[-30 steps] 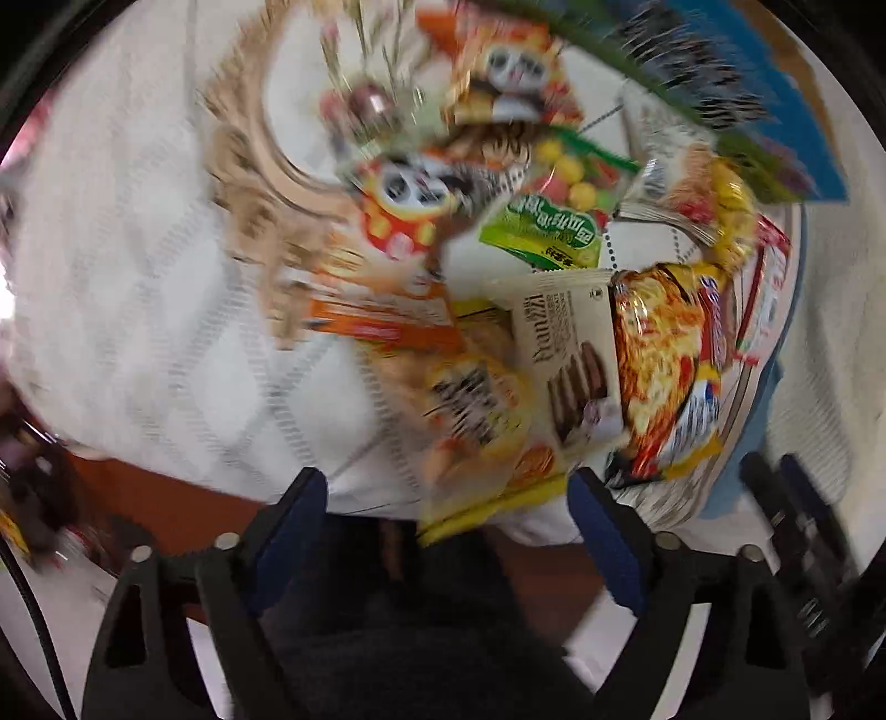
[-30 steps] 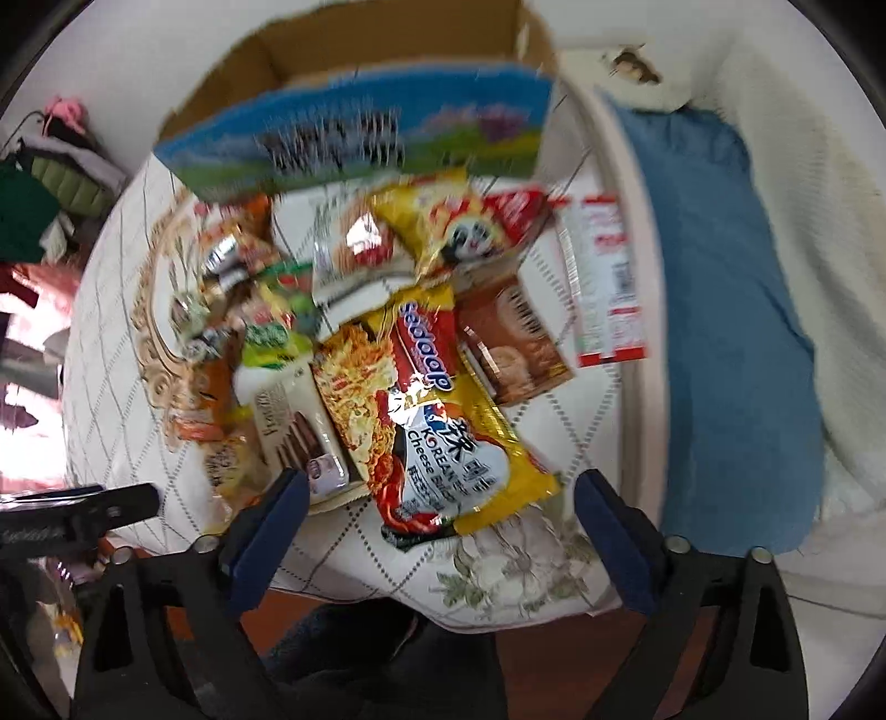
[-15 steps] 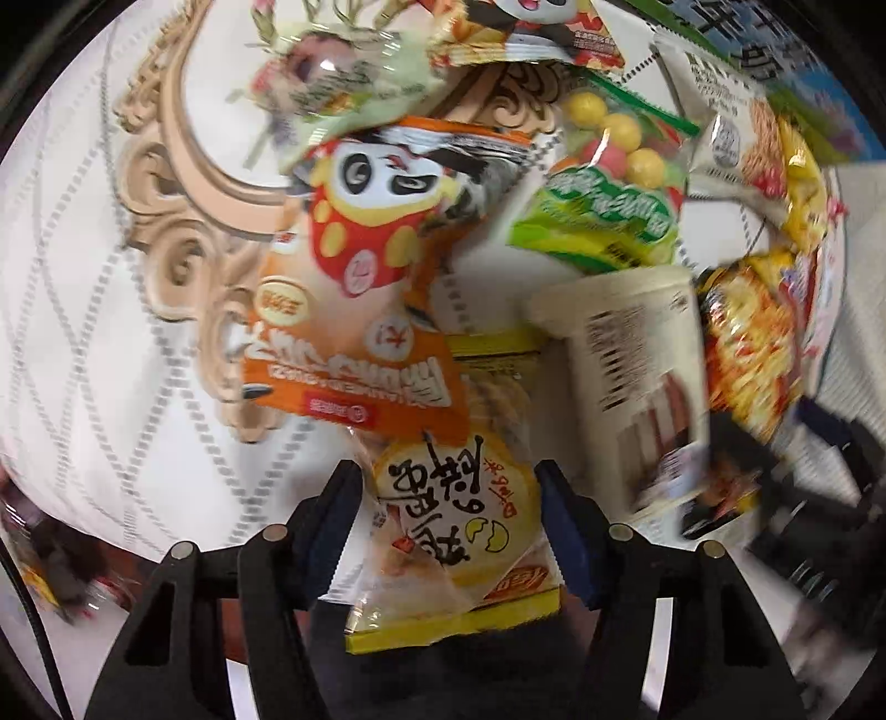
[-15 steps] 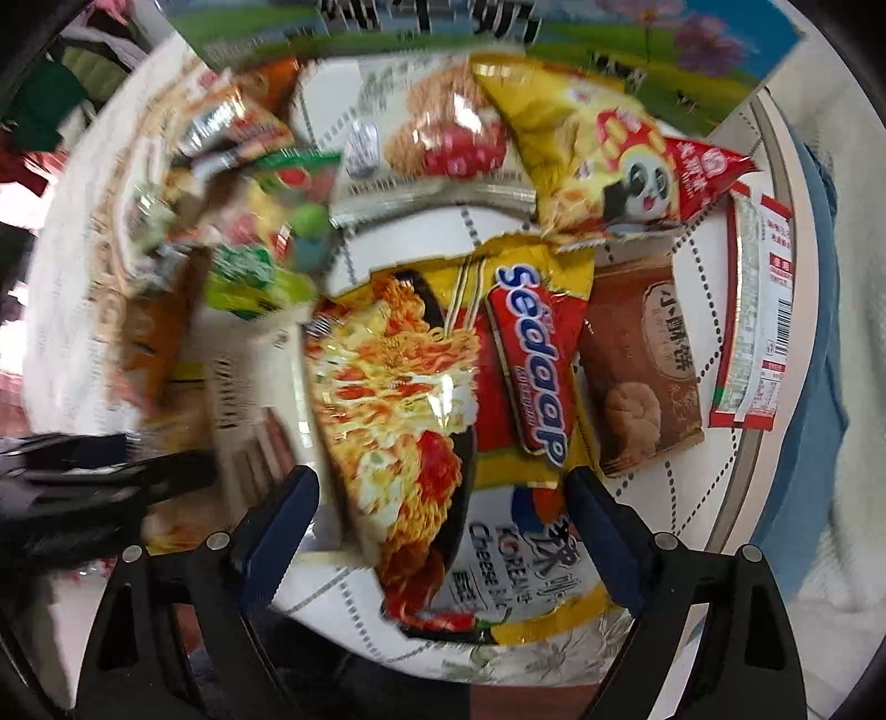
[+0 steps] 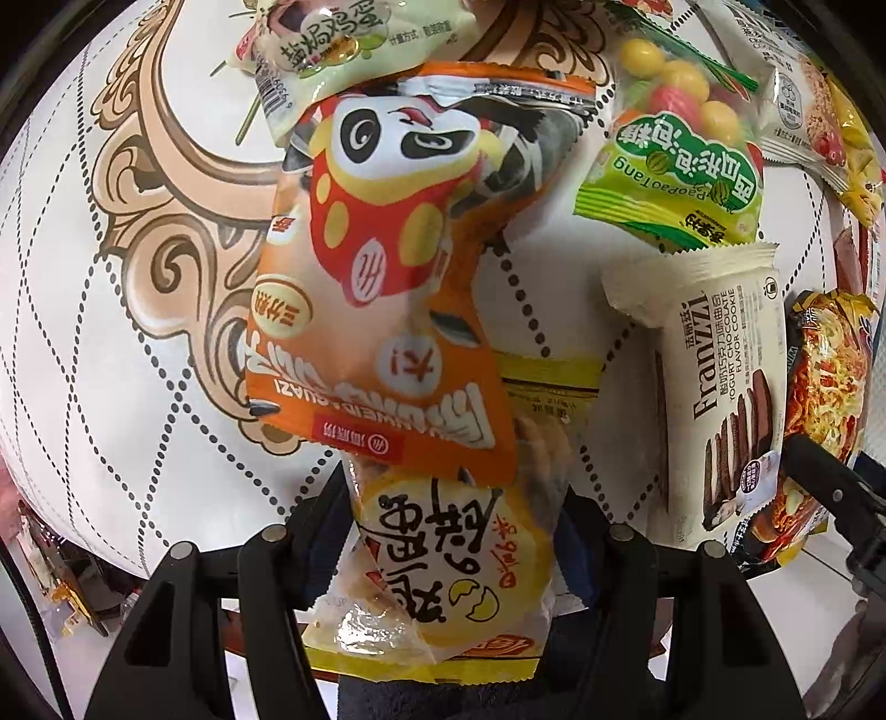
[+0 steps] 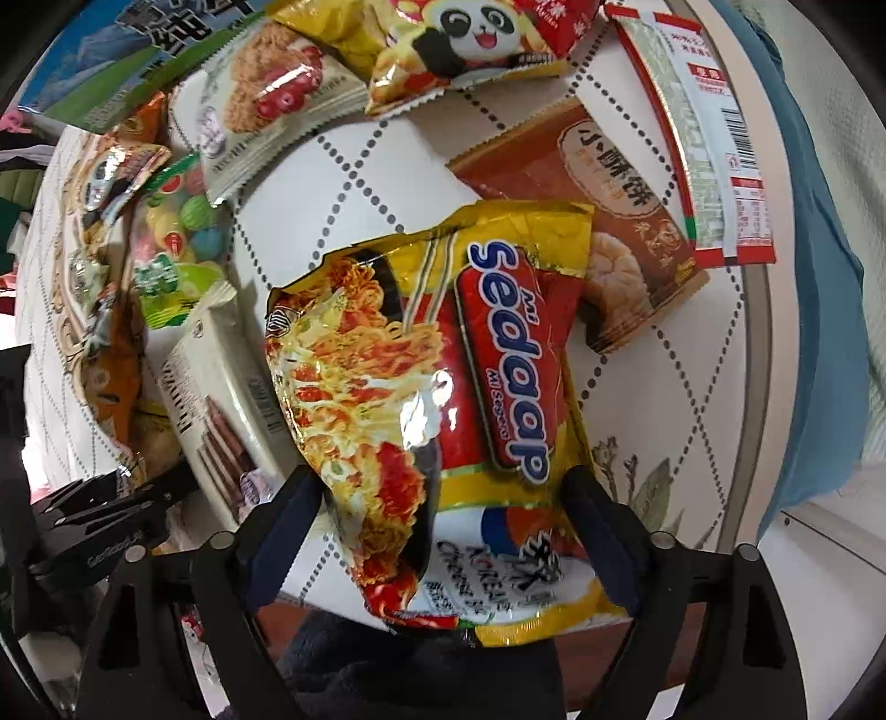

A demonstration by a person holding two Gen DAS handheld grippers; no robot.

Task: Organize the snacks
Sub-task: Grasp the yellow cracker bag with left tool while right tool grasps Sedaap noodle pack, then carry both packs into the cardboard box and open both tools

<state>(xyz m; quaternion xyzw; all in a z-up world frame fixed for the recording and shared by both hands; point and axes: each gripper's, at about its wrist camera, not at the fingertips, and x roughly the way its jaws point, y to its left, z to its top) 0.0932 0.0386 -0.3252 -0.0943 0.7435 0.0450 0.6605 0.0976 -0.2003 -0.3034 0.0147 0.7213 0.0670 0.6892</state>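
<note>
My left gripper [image 5: 451,531] points down at the table and is shut on a yellow egg-snack packet [image 5: 443,559], with a pad on each of its sides. An orange panda seed packet [image 5: 382,310] overlaps that packet's far end. In the right wrist view my right gripper [image 6: 440,498] straddles the yellow Sedaap noodle packet [image 6: 432,376], which lies flat near the table's front edge. Its jaws are opening and the packet is between them, not gripped. A cream Franzzi cookie pack [image 5: 720,387] lies between the two packets.
Snacks crowd the white patterned tablecloth [image 5: 111,332]: a green candy bag [image 5: 675,183], a pale egg packet [image 5: 354,44], a brown pastry packet [image 6: 626,221], a red-and-white packet [image 6: 703,138], a panda bag [image 6: 459,39]. A printed cardboard box [image 6: 111,66] stands behind. A blue cloth [image 6: 819,277] lies right.
Both grippers have come down close to the table. The left jaws have closed from wide apart onto the yellow egg-snack packet. The right jaws now flank the noodle packet.
</note>
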